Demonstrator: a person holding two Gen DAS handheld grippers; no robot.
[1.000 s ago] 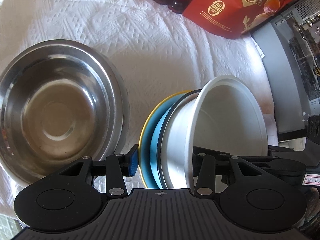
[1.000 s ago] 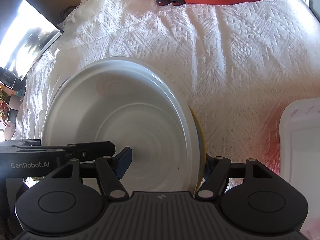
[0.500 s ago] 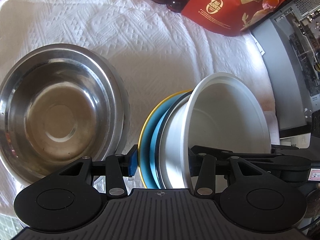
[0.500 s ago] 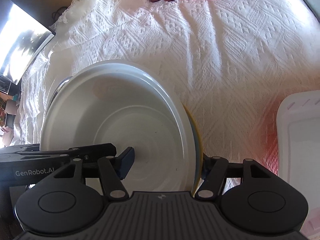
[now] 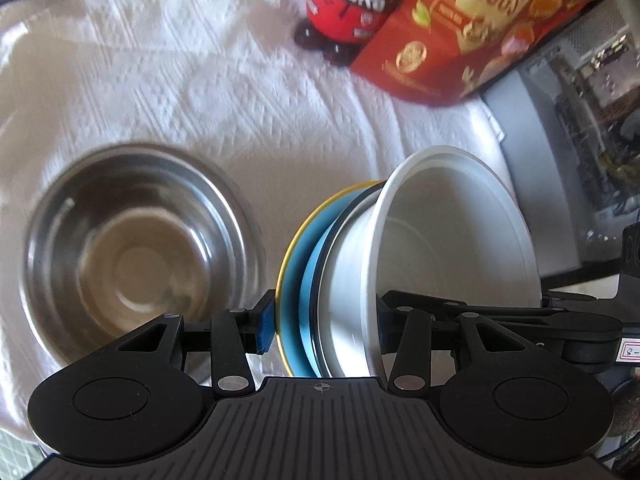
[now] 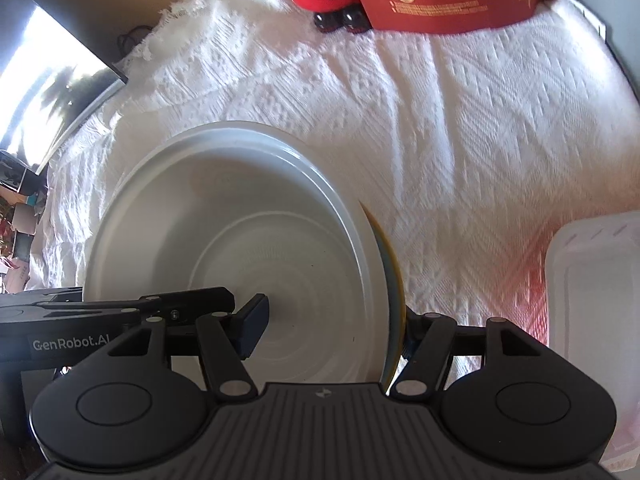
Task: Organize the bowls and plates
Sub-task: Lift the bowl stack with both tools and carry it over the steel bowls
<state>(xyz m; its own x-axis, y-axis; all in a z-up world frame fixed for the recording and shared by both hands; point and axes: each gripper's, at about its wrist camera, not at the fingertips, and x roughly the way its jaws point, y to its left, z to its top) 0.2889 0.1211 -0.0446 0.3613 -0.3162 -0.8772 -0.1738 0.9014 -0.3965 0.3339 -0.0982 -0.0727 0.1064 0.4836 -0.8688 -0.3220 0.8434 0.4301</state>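
A stack held on edge: a white bowl (image 5: 452, 236), a dark-rimmed grey dish, and a blue plate with a yellow rim (image 5: 294, 264). My left gripper (image 5: 324, 326) is shut on this stack, one blue pad on the yellow-rimmed plate, the other inside the white bowl. My right gripper (image 6: 334, 332) is shut on the same stack from the other side; the white bowl (image 6: 248, 240) fills that view, the yellow rim (image 6: 390, 256) at its right. A steel bowl (image 5: 136, 248) sits on the white cloth to the left, below the stack.
White textured cloth (image 6: 460, 128) covers the table. A red toy figure (image 5: 348, 4) and a red egg packet (image 5: 480, 24) stand at the back. A computer case (image 5: 580, 120) is at the right. A translucent plastic container (image 6: 596, 300) sits at the right edge.
Both grippers have risen with the stack: the steel bowl and cloth look smaller and farther, and more of the red toy and packet shows. The grips are unchanged.
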